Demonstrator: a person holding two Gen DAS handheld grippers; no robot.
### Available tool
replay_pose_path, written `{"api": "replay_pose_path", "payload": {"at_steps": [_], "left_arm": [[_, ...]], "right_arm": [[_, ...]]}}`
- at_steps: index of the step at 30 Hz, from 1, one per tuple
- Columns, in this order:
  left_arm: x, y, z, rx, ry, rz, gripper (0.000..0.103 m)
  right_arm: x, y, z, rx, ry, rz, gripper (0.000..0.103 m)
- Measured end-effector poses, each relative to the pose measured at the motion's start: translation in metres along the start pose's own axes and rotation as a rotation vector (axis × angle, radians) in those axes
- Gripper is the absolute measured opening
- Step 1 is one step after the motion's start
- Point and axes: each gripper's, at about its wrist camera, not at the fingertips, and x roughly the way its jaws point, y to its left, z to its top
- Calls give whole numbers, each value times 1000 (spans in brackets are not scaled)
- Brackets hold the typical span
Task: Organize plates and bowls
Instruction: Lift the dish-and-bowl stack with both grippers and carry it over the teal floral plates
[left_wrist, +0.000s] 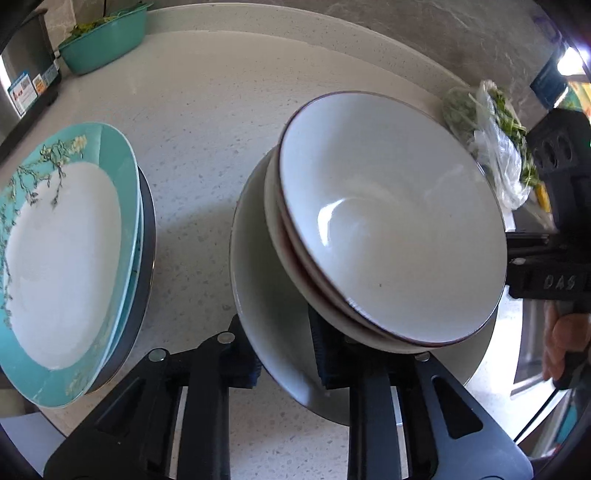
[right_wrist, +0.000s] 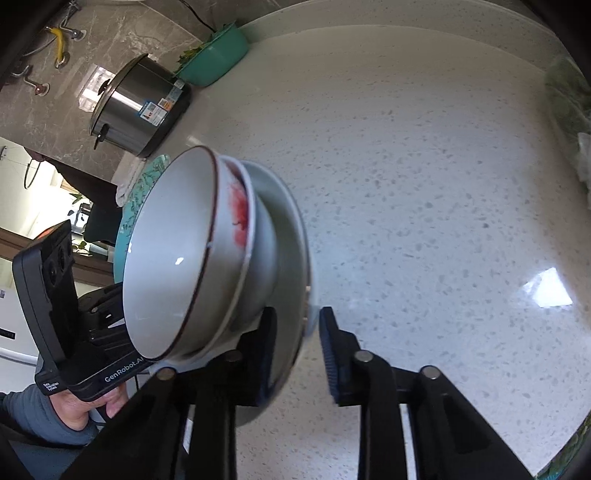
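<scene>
Low in the left wrist view, left gripper (left_wrist: 286, 354) clamped on the near rim of the white plate (left_wrist: 258, 295). Low centre in the right wrist view, right gripper (right_wrist: 295, 354) astride the opposite rim, outer pad seemingly just clear. Above the plate, two nested bowls (left_wrist: 388, 214). Farther, at left edge, teal plates (left_wrist: 62, 258) stacked on the counter (left_wrist: 207, 122). Plate flat between both hands; neither nearer.
</scene>
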Motion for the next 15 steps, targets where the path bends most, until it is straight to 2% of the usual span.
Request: {"api": "replay_pose_path", "payload": {"at_steps": [15], "left_arm": [[-16,17,-11,-7,-13,1,14]], "right_arm": [[-5,1,-14,31,-55,-37,24]]}}
